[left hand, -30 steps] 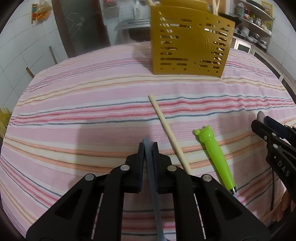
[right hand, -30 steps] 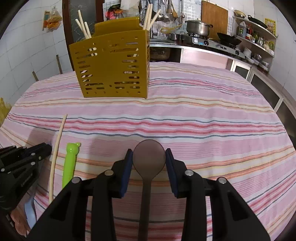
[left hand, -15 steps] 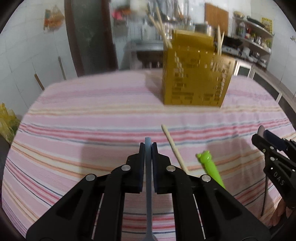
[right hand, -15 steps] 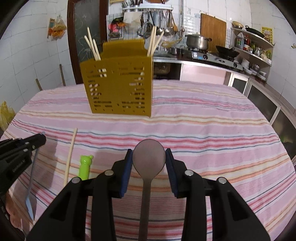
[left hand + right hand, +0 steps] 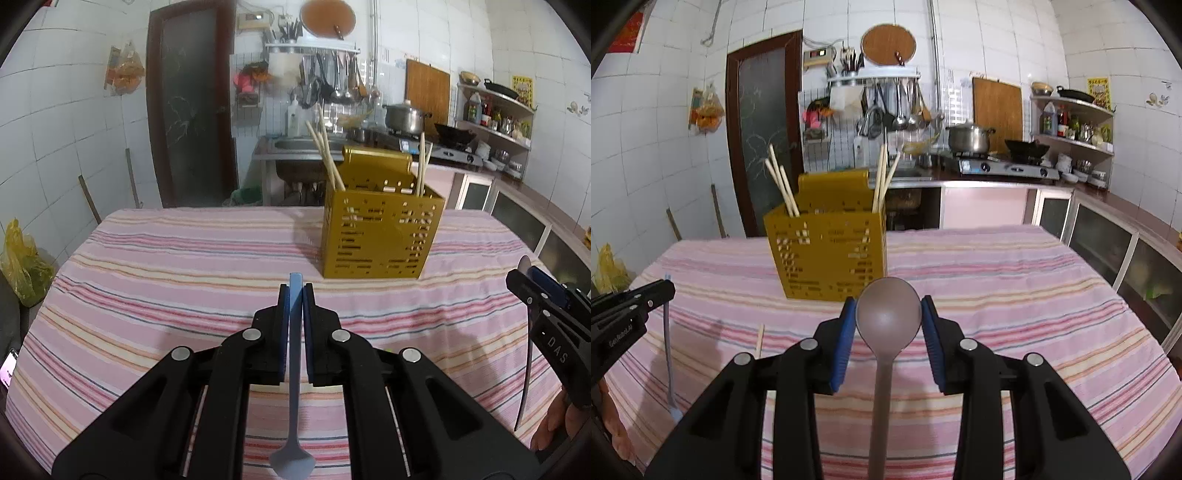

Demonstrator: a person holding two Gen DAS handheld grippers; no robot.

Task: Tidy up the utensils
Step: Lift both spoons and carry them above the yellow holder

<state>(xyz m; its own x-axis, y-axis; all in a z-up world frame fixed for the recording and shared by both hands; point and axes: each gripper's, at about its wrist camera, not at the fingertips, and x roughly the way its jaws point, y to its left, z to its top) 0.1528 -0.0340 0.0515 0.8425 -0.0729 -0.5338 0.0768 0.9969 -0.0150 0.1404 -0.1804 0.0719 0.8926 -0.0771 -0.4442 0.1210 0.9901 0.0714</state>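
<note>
My left gripper (image 5: 295, 291) is shut on the handle of a flat blue spoon (image 5: 294, 369), whose bowl hangs back toward the camera. My right gripper (image 5: 888, 301) is shut on the bowl of a brown spoon (image 5: 888, 317), with the handle running back under the camera. Both are held above the table, short of a yellow perforated utensil holder (image 5: 380, 236) (image 5: 827, 254) with several chopsticks standing in it. In the left wrist view the right gripper (image 5: 535, 291) shows at the right edge. The left gripper (image 5: 646, 295) sits at the left of the right wrist view. A loose chopstick (image 5: 760, 338) lies on the cloth.
The table wears a pink striped cloth (image 5: 166, 280). Behind it are a sink (image 5: 295, 146), a counter with a stove and pot (image 5: 971, 138), shelves on the right and a dark door (image 5: 188, 110). A yellow bag (image 5: 20, 266) and a phone (image 5: 9, 369) sit at the left.
Both grippers have risen and tipped upward with their spoons. The holder now sits lower and shows whole. The green frog-handled utensil and most of the loose chopstick have dropped out of view.
</note>
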